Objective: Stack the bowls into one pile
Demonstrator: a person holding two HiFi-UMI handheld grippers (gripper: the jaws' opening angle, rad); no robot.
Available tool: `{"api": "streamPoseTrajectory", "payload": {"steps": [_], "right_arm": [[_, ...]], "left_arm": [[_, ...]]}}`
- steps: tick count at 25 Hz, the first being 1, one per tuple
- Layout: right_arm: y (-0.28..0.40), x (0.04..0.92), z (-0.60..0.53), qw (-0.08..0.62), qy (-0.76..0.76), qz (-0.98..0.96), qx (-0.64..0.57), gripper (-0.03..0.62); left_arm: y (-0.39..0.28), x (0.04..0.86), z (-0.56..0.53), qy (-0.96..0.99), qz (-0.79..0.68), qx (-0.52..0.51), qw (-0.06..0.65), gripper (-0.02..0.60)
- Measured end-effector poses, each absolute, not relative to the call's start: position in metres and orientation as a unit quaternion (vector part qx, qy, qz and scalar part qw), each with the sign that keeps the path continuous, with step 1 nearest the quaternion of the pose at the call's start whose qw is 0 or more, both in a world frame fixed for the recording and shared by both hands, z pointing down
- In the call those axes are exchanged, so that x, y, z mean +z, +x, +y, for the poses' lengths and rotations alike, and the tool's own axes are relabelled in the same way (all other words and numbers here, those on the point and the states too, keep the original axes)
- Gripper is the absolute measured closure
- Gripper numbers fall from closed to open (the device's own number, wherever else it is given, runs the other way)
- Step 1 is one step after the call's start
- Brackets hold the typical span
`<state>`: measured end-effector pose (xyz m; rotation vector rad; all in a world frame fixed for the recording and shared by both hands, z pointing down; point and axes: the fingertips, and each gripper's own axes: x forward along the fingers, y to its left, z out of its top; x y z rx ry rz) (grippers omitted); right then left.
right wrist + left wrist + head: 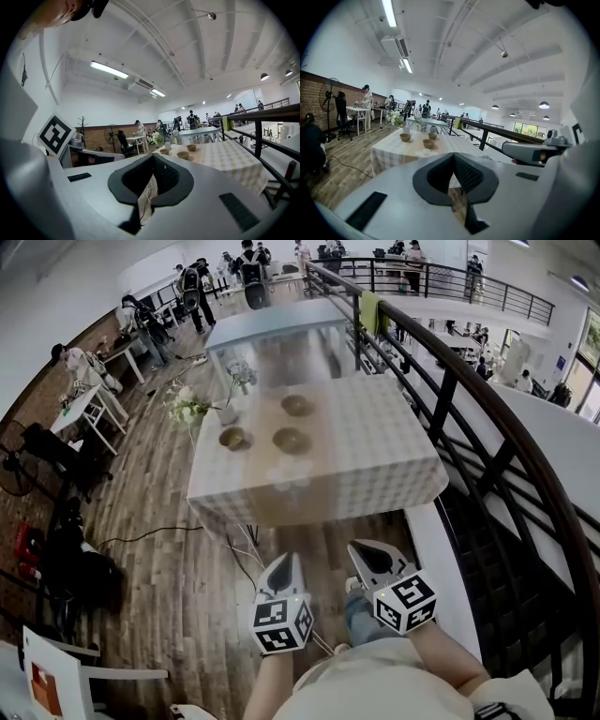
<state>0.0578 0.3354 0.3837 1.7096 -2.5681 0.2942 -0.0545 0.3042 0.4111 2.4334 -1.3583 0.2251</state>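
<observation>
Jaws: your left gripper [284,565] and right gripper [369,554] are both pressed together and empty.
Approach: reach the worktop [375,456] first, then spread one at a bowl [291,440] rim.

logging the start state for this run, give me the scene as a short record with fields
surface: table with a checked cloth
far bowl: upright, on its own
near left bowl: upright, on its own
near right bowl: upright, on its own
flowers: at the table's left edge, beside the near left bowl
left gripper: shut, empty, short of the table
right gripper: shut, empty, short of the table
pile: not yet begun
</observation>
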Motion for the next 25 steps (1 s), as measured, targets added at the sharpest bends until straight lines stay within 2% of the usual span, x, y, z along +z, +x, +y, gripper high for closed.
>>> {"api": "streamPoseTrajectory", "payload": {"steps": [25], "right_arm": [[0.104,0.371,0.110,0.045,0.496,-0.864,0.071,0.594]], "left_arm": [[-0.017,0.402,0.097,0.821,-0.536,0.059,0.186,0.578]]}}
